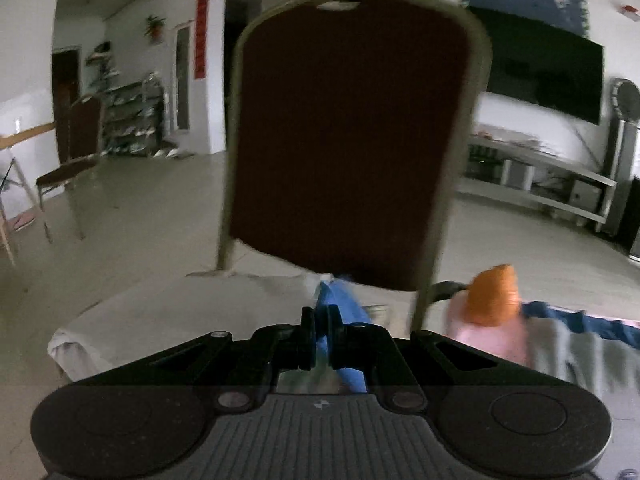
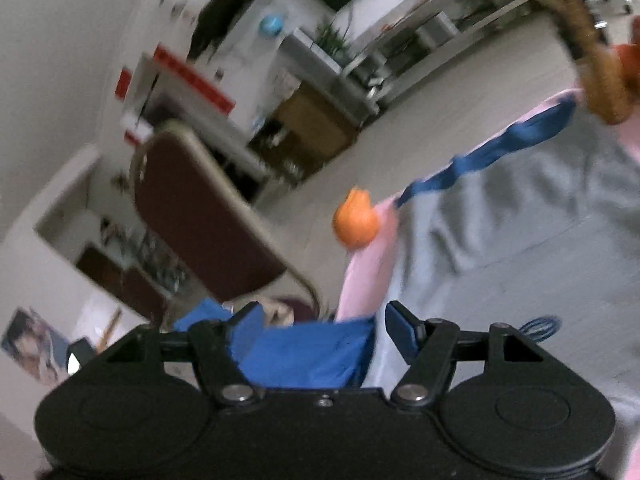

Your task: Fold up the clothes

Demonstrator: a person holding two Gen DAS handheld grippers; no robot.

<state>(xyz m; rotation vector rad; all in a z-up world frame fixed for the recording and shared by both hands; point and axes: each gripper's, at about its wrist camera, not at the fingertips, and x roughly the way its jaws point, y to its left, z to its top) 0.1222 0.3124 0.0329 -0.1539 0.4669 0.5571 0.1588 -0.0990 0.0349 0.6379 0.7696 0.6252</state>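
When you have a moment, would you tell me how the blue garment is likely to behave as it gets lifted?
The blue garment will probably be floppy: it drapes and creases where the left gripper pinches it. It looks thin, so likely light. With the right gripper open around it, that side may sag or slip free.

A bright blue garment (image 1: 340,312) is pinched into a narrow upright fold, lifted off the white-covered surface. Seen from the right wrist, the same blue cloth (image 2: 308,354) bunches in creased folds. Beside it lie a grey garment (image 2: 520,232) and something pink (image 2: 366,276), perhaps another piece of clothing.
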